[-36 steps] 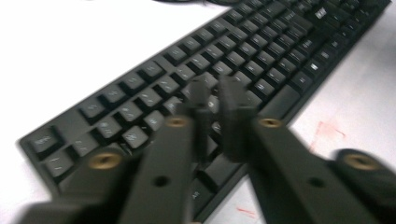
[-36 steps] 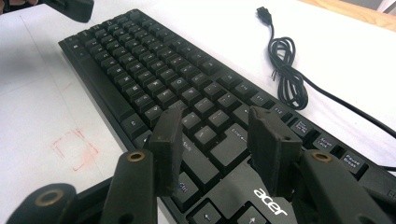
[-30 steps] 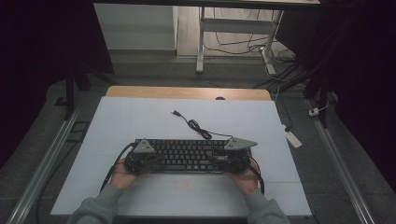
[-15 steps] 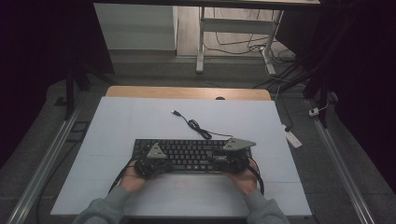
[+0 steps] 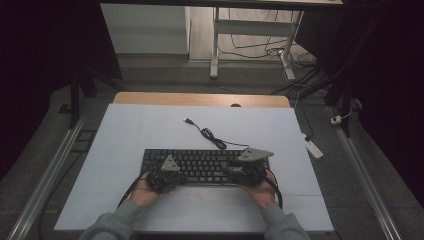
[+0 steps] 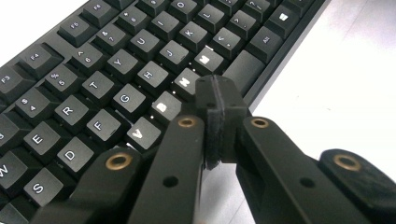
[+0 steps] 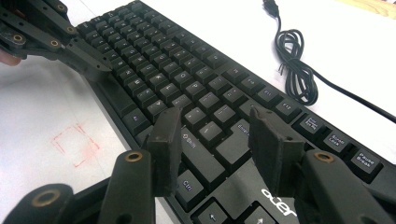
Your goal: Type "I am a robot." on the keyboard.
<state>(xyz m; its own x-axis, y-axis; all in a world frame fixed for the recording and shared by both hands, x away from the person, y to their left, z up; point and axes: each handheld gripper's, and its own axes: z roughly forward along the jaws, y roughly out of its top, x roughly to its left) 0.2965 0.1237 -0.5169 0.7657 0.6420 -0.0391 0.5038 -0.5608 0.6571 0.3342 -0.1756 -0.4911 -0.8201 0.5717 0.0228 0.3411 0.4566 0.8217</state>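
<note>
Black and matte, the keyboard (image 5: pixel 205 166) lies flat on the pale counter (image 5: pixel 150 130), stretched between my two tongs with its long side facing me. In the high view, my left tongs (image 5: pixel 167 177) sit over the keyboard's near edge toward its left end, and my right tongs (image 5: pixel 246 171) sit over its right end. Both of my hands come in from below, each wrapped around its tool.

In the left gripper view, my left tongs (image 6: pixel 219 107) are clenched, pads pressed flat together with nothing between them. Their tip hangs just above the bottom letter row, close to the lit B, N and M keys and the space bar. The keyboard's front edge runs just to the right of the tip, with bare counter beyond it.

In the right gripper view, my right tongs (image 7: pixel 217 140) are released, with a clear gap between the pads. Under that gap I see the right shift and enter keys. I cannot tell whether the pads touch the keys. The left tongs reach in over the far end of the keyboard.

Beyond the right tongs, the keyboard's black cable (image 7: pixel 299 70) lies in a loose coil on the counter, and its plug (image 5: pixel 188 121) rests farther out.
</note>
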